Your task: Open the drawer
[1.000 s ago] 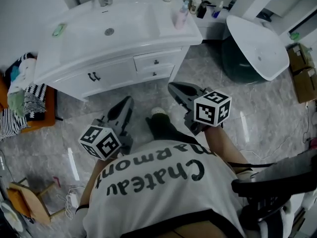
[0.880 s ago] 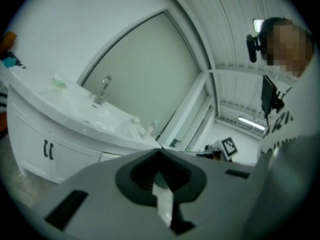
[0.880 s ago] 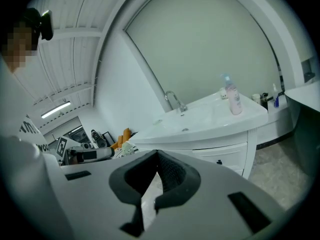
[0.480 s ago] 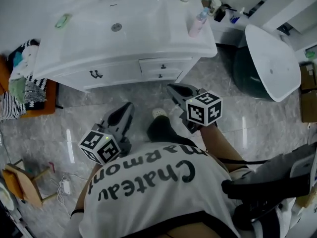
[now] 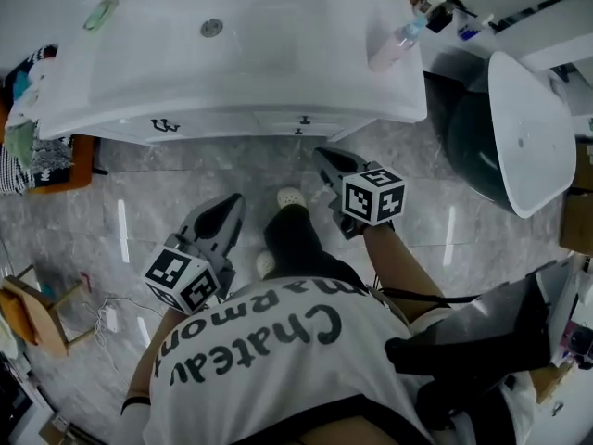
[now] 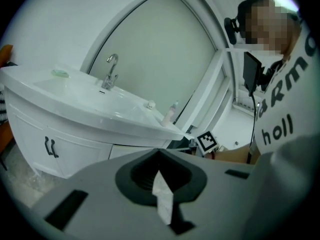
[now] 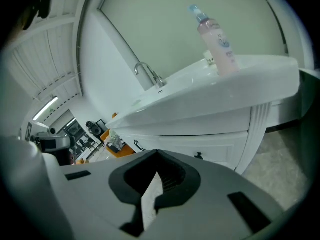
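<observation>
While the white washbasin (image 5: 278, 63) fills the top of the head view, the cabinet's paired door handles (image 5: 165, 125) show under its rim at the left. Just right of them is the dark knob (image 5: 304, 120) of the drawer (image 7: 220, 151), whose front lies flush and closed. Below, the left gripper (image 5: 229, 207) points toward the cabinet, jaws together on nothing. Right of the person's white shoe (image 5: 290, 197), the right gripper (image 5: 322, 158) has its jaws pressed together and empty, near the knob but apart from it. A pink bottle (image 5: 394, 44) stands on the basin's right edge.
</observation>
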Demonstrator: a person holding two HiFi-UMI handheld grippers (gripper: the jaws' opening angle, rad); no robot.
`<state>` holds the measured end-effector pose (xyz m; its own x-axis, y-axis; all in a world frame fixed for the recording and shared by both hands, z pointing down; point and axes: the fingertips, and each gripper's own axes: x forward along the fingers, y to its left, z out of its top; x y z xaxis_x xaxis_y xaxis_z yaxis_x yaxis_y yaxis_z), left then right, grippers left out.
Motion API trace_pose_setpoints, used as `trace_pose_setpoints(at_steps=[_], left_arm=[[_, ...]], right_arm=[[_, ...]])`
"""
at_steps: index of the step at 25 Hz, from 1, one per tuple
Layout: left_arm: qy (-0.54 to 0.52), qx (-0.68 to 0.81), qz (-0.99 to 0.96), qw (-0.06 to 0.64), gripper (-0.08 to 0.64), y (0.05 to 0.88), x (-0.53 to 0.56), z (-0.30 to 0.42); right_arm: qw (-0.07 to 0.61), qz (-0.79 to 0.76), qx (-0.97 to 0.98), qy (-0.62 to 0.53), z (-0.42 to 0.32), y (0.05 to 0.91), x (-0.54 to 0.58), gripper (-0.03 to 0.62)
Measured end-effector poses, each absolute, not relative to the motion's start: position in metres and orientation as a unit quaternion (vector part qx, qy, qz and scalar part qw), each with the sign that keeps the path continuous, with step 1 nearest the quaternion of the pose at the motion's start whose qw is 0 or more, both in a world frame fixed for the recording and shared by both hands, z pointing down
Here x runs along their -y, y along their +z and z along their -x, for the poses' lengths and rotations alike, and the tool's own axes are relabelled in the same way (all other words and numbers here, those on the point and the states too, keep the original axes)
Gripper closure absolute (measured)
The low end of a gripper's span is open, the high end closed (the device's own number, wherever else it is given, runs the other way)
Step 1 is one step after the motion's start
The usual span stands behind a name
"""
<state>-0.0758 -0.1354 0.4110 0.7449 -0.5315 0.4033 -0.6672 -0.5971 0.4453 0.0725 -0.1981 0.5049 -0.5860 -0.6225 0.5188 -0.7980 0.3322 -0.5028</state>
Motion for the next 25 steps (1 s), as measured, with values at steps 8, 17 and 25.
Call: trace_pose_setpoints(at_steps=[8,17,25], left_arm=[[0.155,0.356,-0.863,0.324,0.551,0.452,0.149,0.072],[0.176,0.368,-0.843,0.351,0.551,0.478,0.166,0.075],[0.178,0.400,-0.821,0.367,0.551,0.487,0.178,0.091]], right_arm=[[0.164,-0.419,0.800,0.398,-0.072,0.571,0.232,0.586],[0.196,-0.453,0.769,0.407,-0.073,0.642,0.262,0.514],[0.250,-0.501,0.708,0.429,-0.086,0.699,0.281,0.399]])
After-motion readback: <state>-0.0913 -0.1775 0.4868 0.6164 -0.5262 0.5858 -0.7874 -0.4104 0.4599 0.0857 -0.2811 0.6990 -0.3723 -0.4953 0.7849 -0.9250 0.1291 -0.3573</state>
